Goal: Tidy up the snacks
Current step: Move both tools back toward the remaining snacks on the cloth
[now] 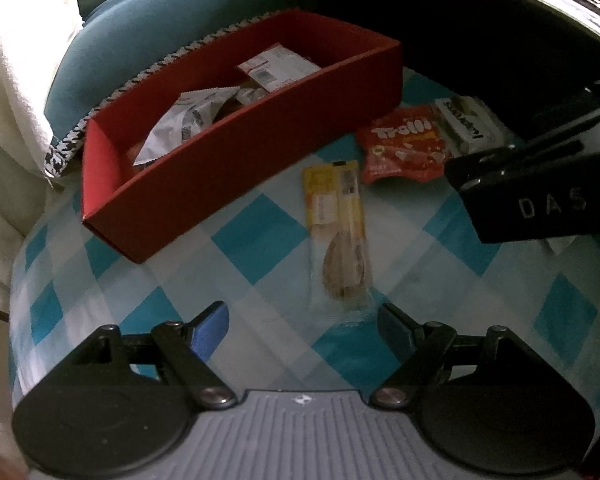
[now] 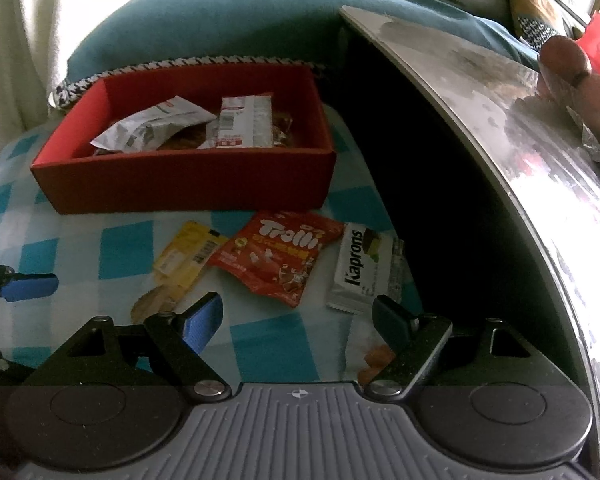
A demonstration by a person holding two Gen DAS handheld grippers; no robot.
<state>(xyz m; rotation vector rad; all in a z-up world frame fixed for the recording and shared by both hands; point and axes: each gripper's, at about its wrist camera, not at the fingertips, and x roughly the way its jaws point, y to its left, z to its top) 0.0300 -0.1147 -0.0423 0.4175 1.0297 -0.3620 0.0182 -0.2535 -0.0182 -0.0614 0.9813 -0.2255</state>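
Both tongs, left point(image 1: 302, 326) and right point(image 2: 298, 316), are gaping released; the light, crinkly, slippery cookie packet point(image 1: 340, 236) at twelve o'clock is probably wanting a mid-body pinch, gently

Red box point(image 2: 188, 184), open-topped, on checked cloth, holding several wrappers: a crumpled silver-white packet point(image 2: 156, 126) at left, a white barcoded pack point(image 2: 246, 122) leaning beside it, dark brown snacks underneath. In front, 3 packs lying flat on the cloth: yellow-topped clear cookie sleeve point(image 1: 338, 236), lengthwise, just beside red Trolli bag point(image 2: 276, 254); white Kaprons bar point(image 2: 366, 266) just right of that, label up.
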